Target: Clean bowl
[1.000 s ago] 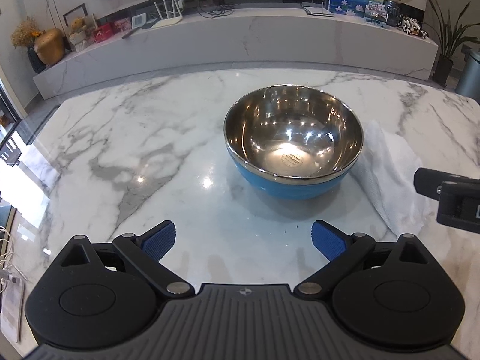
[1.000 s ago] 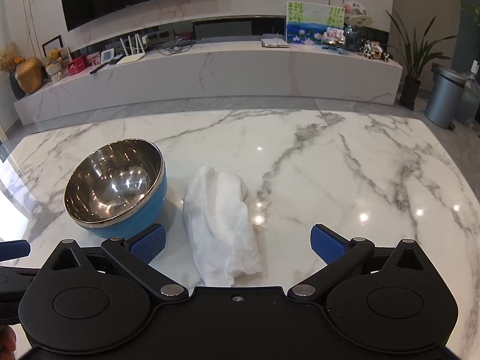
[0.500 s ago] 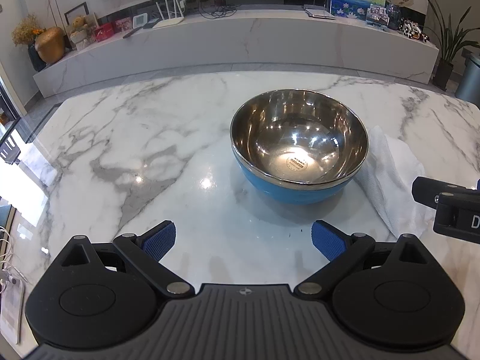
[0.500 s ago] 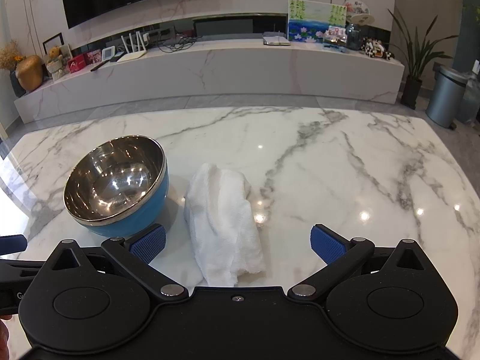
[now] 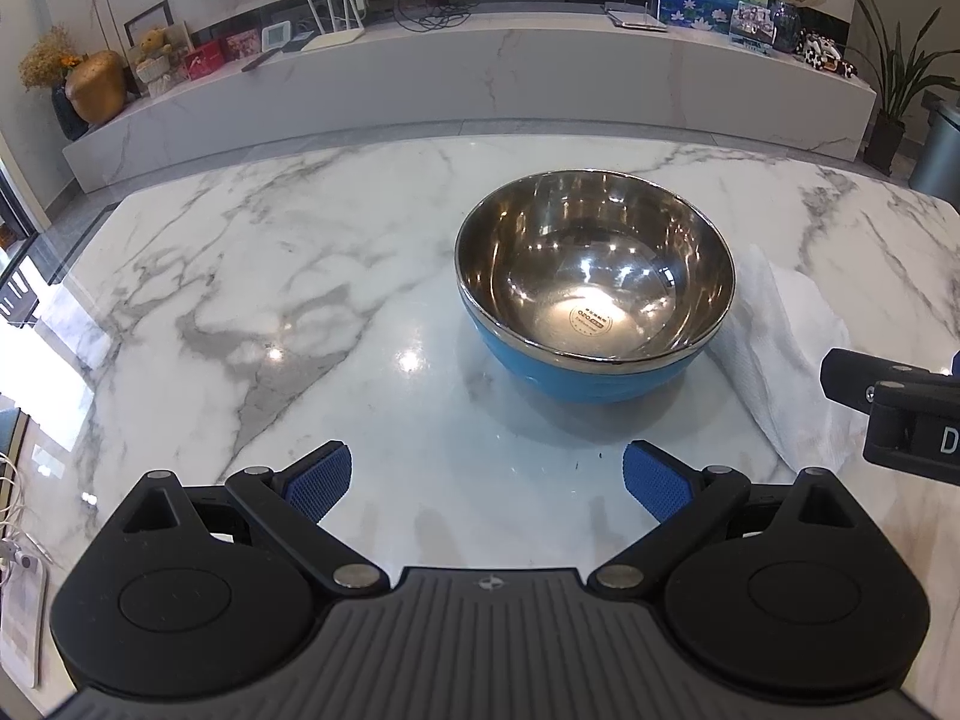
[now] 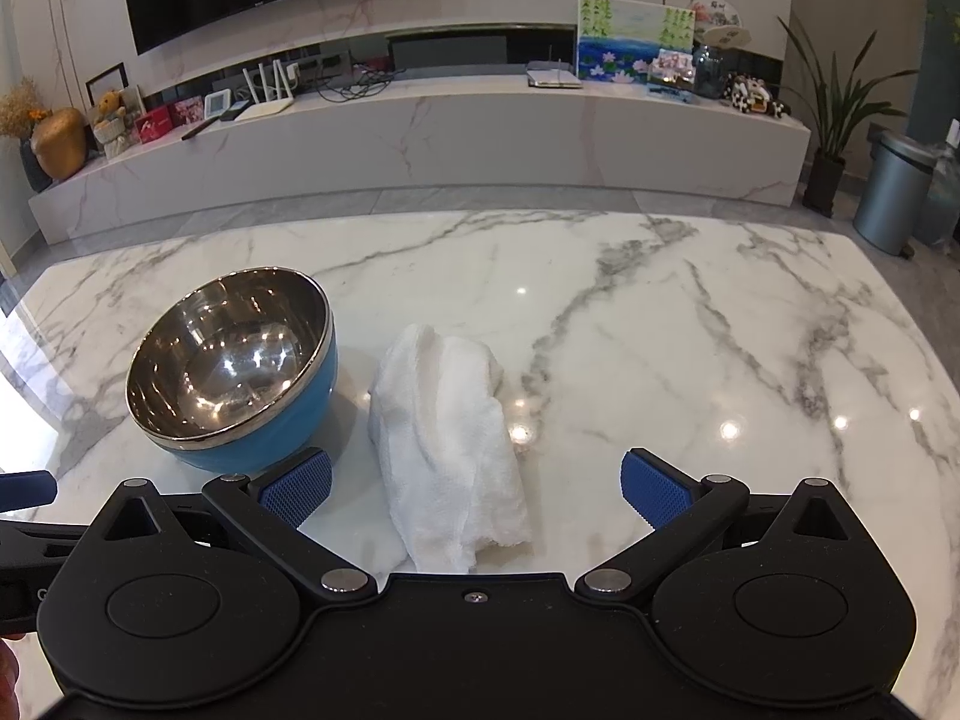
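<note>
A steel bowl (image 5: 594, 282) with a blue outside stands upright on the marble table (image 5: 240, 276); it looks empty inside. In the right wrist view the same bowl (image 6: 231, 366) sits at the left. A crumpled white cloth (image 6: 450, 438) lies just right of it, seen at the right edge as the cloth (image 5: 780, 348) in the left wrist view. My left gripper (image 5: 486, 480) is open, short of the bowl and a little left of it. My right gripper (image 6: 474, 483) is open, with the near end of the cloth between its fingers, untouched.
Part of the right gripper's body (image 5: 900, 414) juts in at the right of the left wrist view. A low marble bench (image 6: 420, 132) with ornaments runs behind the table. A bin (image 6: 894, 198) and a plant (image 6: 840, 114) stand at the far right.
Both grippers have drawn back and risen slightly, so the bowl and cloth sit a bit farther away. Bowl and cloth have not moved; both grippers stay open.
</note>
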Motion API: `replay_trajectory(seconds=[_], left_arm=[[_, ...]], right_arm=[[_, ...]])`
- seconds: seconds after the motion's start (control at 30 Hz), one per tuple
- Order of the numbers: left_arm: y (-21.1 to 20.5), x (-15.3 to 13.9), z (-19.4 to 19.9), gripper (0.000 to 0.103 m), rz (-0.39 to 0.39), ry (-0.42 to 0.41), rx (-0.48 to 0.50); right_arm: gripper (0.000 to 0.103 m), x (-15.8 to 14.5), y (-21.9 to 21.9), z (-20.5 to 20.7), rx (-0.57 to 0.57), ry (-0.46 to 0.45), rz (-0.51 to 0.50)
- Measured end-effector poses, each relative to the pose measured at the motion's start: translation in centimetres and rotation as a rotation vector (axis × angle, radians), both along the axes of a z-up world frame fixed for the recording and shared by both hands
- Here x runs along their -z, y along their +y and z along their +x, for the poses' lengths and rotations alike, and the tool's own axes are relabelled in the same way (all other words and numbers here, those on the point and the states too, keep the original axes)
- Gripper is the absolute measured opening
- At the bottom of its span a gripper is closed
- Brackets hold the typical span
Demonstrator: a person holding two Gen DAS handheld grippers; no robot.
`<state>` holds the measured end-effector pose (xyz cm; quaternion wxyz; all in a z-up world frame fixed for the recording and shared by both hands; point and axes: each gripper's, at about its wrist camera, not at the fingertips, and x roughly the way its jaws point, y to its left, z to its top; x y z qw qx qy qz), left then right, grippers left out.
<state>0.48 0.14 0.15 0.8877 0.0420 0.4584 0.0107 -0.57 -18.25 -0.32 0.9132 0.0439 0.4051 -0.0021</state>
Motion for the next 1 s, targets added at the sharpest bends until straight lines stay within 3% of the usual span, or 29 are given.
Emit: replay_trajectory(seconds=[1.0], left_arm=[[0.43,-0.37,0.24,0.098,-0.017,-0.010,-0.009]], right_arm=[[0.103,0.13,0.15,0.18,-0.006,0.014,0.002]])
